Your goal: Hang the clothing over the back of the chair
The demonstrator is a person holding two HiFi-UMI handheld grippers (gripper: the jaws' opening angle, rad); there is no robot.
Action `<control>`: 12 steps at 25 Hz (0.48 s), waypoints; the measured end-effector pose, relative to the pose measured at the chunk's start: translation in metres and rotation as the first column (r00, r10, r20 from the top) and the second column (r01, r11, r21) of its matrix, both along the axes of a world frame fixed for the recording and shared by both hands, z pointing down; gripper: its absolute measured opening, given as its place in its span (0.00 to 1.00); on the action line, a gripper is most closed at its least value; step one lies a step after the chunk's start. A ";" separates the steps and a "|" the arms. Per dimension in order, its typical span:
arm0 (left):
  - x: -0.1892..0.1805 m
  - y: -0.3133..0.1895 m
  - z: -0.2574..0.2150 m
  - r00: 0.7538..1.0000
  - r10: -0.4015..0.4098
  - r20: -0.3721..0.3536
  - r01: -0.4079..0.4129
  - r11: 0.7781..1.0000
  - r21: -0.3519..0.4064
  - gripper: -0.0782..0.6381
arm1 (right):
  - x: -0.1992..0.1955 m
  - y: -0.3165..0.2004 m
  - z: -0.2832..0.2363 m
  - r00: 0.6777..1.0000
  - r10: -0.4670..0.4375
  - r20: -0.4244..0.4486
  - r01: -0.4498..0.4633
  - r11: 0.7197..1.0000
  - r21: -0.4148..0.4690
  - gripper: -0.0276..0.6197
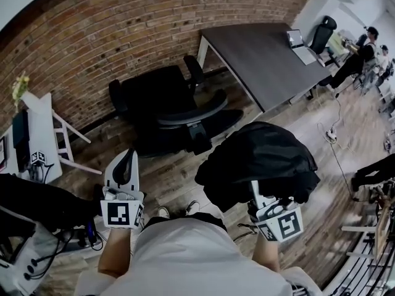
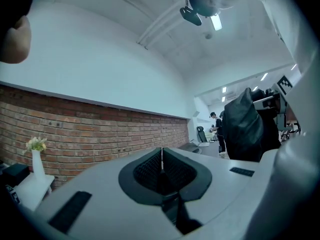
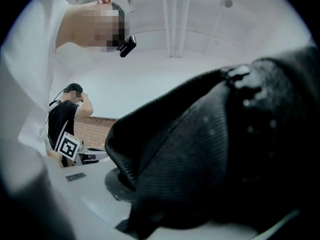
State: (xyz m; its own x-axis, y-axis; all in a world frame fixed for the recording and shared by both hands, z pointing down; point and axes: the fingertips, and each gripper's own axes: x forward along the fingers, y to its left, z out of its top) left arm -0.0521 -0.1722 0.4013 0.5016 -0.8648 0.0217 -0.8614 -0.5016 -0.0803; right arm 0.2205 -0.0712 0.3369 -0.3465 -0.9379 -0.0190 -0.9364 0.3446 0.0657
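Observation:
A black office chair stands in front of me on the wooden floor, its back turned toward the brick wall. In the head view my right gripper is shut on a bundled black garment, which hangs low to the right of the chair and hides the jaws. The ribbed black fabric fills the right gripper view. My left gripper is held out at the left, short of the chair. Its jaws are shut, pads together, with nothing between them. The garment shows at the right edge of the left gripper view.
A dark table with a laptop stands right of the chair. At the left are a white side table and a vase. People sit at the far right, and a power strip lies on the floor.

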 end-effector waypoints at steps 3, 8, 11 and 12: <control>-0.004 -0.001 -0.001 1.000 -0.013 0.000 0.013 1.000 0.006 0.15 | 0.004 -0.003 0.000 1.000 0.004 -0.007 -0.004 1.000 0.003 0.21; -0.010 0.001 -0.002 1.000 -0.024 -0.003 0.024 1.000 0.006 0.15 | 0.005 -0.005 -0.009 0.999 0.006 -0.033 -0.006 1.000 0.018 0.21; -0.014 0.004 0.002 1.000 -0.026 -0.005 0.026 1.000 0.002 0.15 | 0.000 -0.007 -0.012 0.999 0.003 -0.051 -0.002 1.000 0.021 0.21; -0.016 0.005 0.003 1.000 -0.027 -0.008 0.027 1.000 -0.002 0.15 | -0.003 -0.007 -0.013 0.999 0.002 -0.055 -0.001 1.000 0.021 0.21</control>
State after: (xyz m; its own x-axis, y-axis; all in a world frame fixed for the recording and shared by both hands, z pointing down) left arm -0.0682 -0.1670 0.4046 0.4783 -0.8780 0.0195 -0.8752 -0.4783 -0.0724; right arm 0.2179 -0.0777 0.3243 -0.3461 -0.9380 -0.0193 -0.9318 0.3412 0.1238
